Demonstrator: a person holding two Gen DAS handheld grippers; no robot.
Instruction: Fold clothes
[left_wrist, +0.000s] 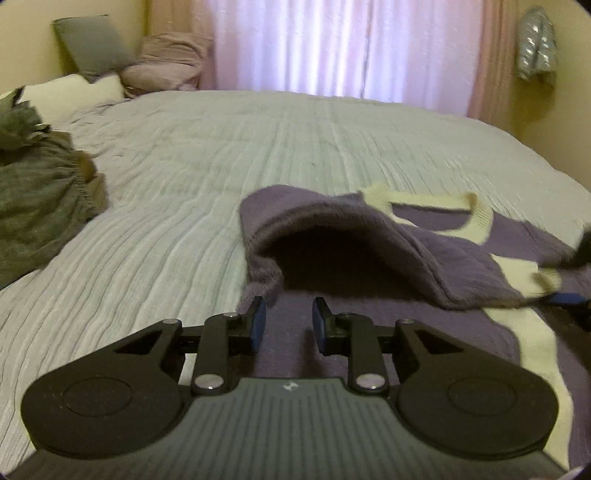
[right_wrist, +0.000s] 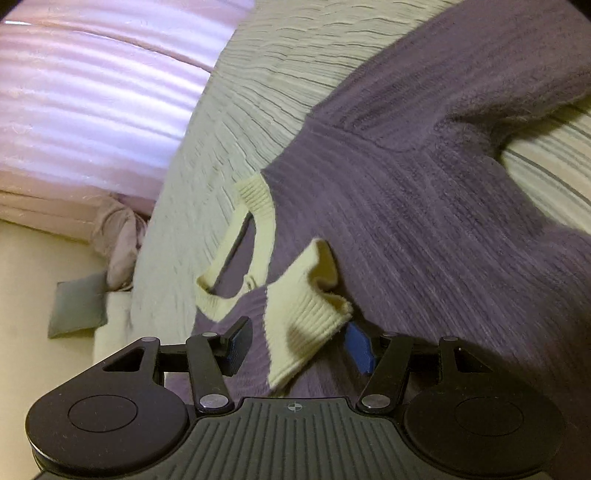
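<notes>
Here, lying spread across the near right part of the bed (left_wrist: 229, 155): a purple sweater (left_wrist: 388, 236) with cream trim, one sleeve (left_wrist: 332, 221) folding over the body and arching up so that a dark hollow is showing beneath it. Sitting toward the bed's far side, the cream neckline (left_wrist: 476, 218), its opening facing up. Hovering just above the sweater's near hem area, the left gripper (left_wrist: 288, 325), blue pads standing apart with nothing between them, purple knit showing through the gap. Reaching in from the sweater's right side, the right gripper (right_wrist: 295, 350), fingers spread wide, with the cream ribbed cuff (right_wrist: 306, 317) draping down between the two blue pads; not pinching it, gaps showing on both sides of the cuff. Appearing in the right wrist view as well, the neckline (right_wrist: 255, 206), just beyond the cuff, and the sweater's ribbed body (right_wrist: 424, 206) filling the frame to the right.

Resting at the bed's left edge, a heap of grey-green clothing (left_wrist: 40, 206), well apart from the sweater. Leaning at the head of the bed, in the far left corner, a grey pillow (left_wrist: 92, 44), a mauve pillow (left_wrist: 166, 59) and a white pillow (left_wrist: 70, 92). Hanging behind the bed's far edge, pale pink curtains (left_wrist: 332, 48).
</notes>
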